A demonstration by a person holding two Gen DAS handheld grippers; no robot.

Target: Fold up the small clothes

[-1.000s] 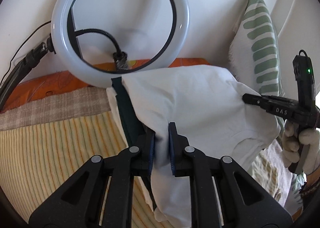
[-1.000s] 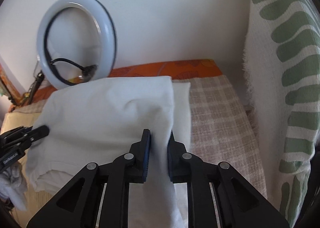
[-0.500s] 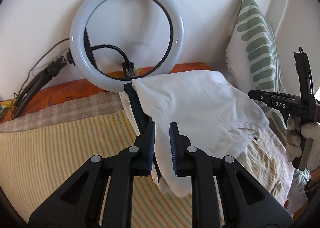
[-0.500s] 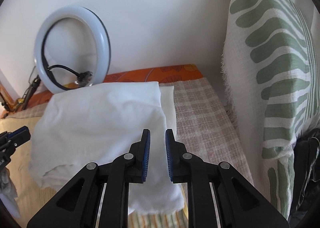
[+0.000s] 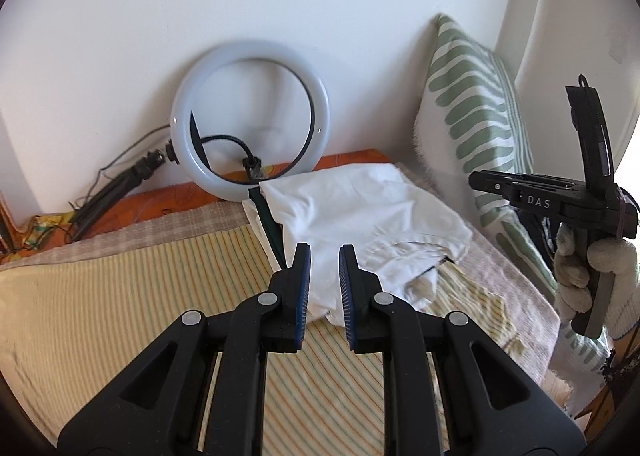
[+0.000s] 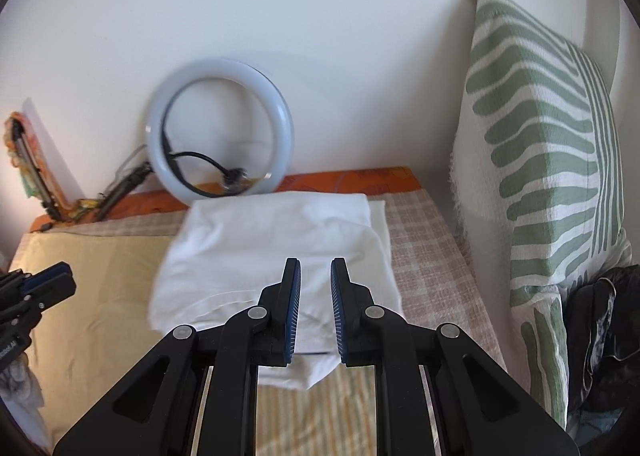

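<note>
From the left wrist view, the left gripper (image 5: pixel 324 250) hangs above the bed (image 5: pixel 120 288) with its jaws apart and nothing between them; the folded white garment (image 5: pixel 360 212) lies just beyond the fingertips on the striped bedcover, toward the wall end of the bed, with a dark green strip (image 5: pixel 268 220) showing along its left edge. A ring light (image 5: pixel 251 120) leans against the wall behind the garment, and a green-patterned pillow (image 5: pixel 476 128) stands upright to the right. At the right edge the right gripper (image 5: pixel 480 181) appears from the side, gripped by a gloved hand (image 5: pixel 592 276), clear of the cloth. From the right wrist view, the right gripper (image 6: pixel 315 268) also has its jaws apart and empty, poised over the near edge of the white garment (image 6: pixel 272 252), which rests flat on the bed (image 6: pixel 96 280) in front of the ring light (image 6: pixel 220 136). The pillow (image 6: pixel 540 160) rises on the right, and the left gripper (image 6: pixel 60 280) shows at the left edge.
</note>
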